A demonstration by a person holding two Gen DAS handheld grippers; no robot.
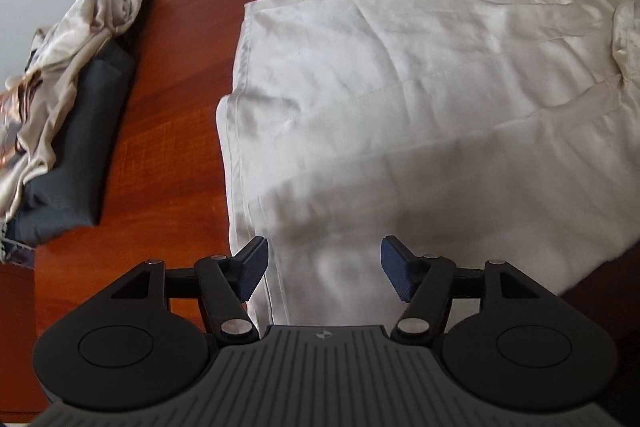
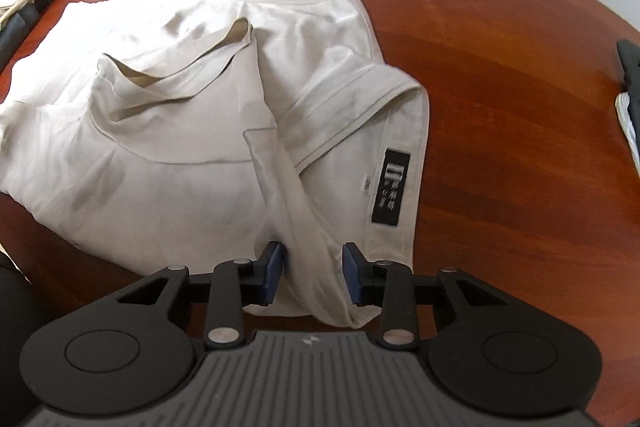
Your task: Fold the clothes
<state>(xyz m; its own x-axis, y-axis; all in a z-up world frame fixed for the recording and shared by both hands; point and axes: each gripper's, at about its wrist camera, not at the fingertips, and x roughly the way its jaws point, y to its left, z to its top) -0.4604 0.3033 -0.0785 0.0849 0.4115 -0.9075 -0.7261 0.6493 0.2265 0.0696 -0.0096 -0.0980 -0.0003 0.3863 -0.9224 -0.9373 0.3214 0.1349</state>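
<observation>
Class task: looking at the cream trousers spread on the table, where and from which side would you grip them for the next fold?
Grip the cream trousers at the waistband from the near table edge; it's thick, raised and already lies between the right gripper fingers.

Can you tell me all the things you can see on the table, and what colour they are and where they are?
Cream silky pair of trousers: one, cream, spread flat across the middle of the table, waistband towards the right gripper.
Black rectangular label: one, black with pale marks, inside the waistband.
Crumpled cream garment: one, cream, on top of the dark cloth at the table's left edge.
Folded dark grey cloth: one, dark grey, under the crumpled garment.
Round reddish-brown wooden table: one, reddish brown, under everything.
Left gripper: one, black with blue pads, open over the trousers' leg end.
Right gripper: one, black with blue pads, open around a waistband fold.
</observation>
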